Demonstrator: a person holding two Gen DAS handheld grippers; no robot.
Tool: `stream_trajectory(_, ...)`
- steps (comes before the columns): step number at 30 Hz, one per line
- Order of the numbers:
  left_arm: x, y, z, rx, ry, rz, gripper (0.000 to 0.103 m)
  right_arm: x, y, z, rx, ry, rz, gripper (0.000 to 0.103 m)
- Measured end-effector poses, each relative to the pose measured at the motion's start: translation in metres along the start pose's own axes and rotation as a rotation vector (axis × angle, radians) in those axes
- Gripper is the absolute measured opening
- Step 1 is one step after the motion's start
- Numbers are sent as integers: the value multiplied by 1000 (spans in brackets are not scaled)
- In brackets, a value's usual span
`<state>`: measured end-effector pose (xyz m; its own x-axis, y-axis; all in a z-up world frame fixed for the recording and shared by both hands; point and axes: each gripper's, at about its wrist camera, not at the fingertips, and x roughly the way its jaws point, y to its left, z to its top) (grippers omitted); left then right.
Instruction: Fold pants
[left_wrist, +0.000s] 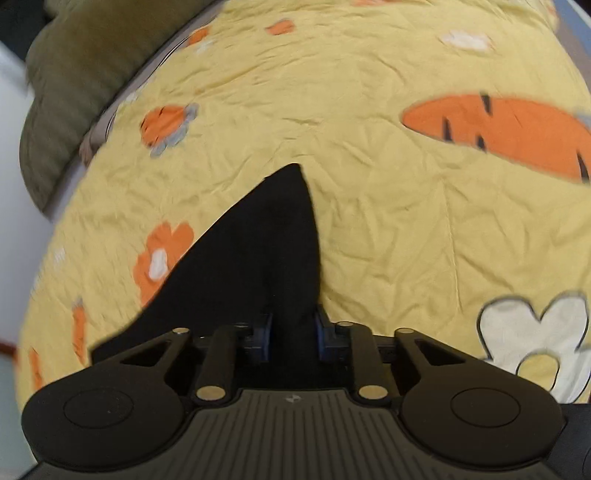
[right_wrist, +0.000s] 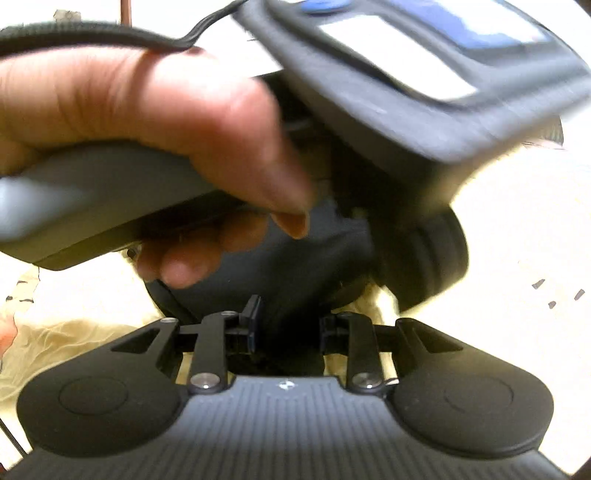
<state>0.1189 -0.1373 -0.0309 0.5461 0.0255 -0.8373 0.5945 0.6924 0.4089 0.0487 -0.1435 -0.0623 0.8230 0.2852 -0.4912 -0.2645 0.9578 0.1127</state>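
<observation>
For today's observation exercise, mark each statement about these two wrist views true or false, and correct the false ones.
1. The left gripper is shut on black pants. True.
2. The bedsheet is plain white. False: it is yellow, with printed carrots and flowers.
3. A hand shows in the right wrist view, holding the other gripper's handle. True.
4. The right gripper has nothing between its fingers. False: dark fabric sits between them.

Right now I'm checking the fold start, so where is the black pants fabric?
In the left wrist view the black pants sit centre-bottom, pinched in the left gripper over the yellow carrot-print bedspread.
</observation>
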Motion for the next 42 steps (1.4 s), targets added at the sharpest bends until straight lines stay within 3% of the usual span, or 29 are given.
stream_trajectory(4,-2,14,-4,-109,-23,-54,14,-3,-17,-5,117,10,43,39)
stream_trajectory(5,-2,18,-5,-143,-29,-72,14,-3,-24,-7,168,19,59,46)
stream_trajectory(9,0,32,-9,-254,-44,-131,13,6,-66,-18,470,79,200,48)
stream_trajectory(11,-1,35,-11,-296,-56,-145,13,10,-73,-17,503,95,245,28)
stream_trajectory(16,-6,44,-6,-369,-86,-178,12,2,-69,-10,430,63,255,16)
stream_trajectory(29,-5,13,41,-416,-155,-248,12,-46,-137,-7,414,-2,160,14)
stream_trajectory(33,6,0,50,-412,-151,-277,24,-58,-159,-20,487,5,108,14)
stream_trajectory(38,-10,26,36,-500,-246,-380,28,-67,-167,-35,503,43,43,37)
stream_trajectory(42,-28,59,16,-606,-321,-288,28,-94,-166,-34,472,-35,-85,43)
